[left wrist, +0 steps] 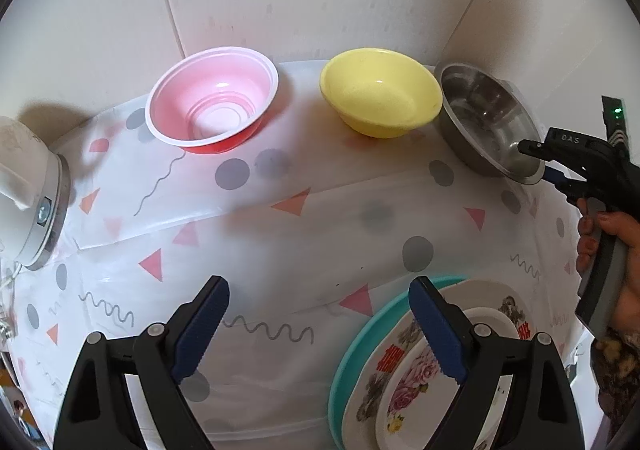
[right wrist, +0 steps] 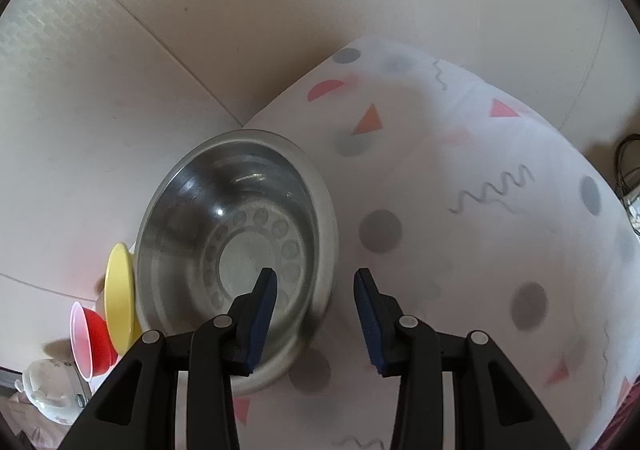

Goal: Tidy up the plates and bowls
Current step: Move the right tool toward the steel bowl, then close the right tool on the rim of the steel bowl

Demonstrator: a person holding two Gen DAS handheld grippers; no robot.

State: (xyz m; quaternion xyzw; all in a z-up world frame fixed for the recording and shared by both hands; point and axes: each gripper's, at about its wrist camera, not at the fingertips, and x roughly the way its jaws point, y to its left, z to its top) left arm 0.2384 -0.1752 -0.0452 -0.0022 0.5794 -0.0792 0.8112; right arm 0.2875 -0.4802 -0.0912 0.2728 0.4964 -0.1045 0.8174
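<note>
Steel bowl (right wrist: 236, 246) sat at surface's (right wrist: 460, 250) back corner beside yellow bowl (right wrist: 119, 298); right tool (right wrist: 316, 314) straddled its near rim, unclamped. Left tool (left wrist: 320, 330) spread, empty. Next: pinch rim, lift.

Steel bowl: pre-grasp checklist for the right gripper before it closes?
1. Right gripper open: ok, jaws apart, nothing pressed.
2. Steel bowl rim between jaws: ok, one finger inside the bowl, the other outside.
3. Bowl empty: ok.
4. Pads touching rim: cannot tell.
5. Yellow bowl apart from the steel bowl: not ok, rims meet or nearly meet.
6. Left gripper out of the way: ok, open over the tablecloth beside the plate stack.
</note>
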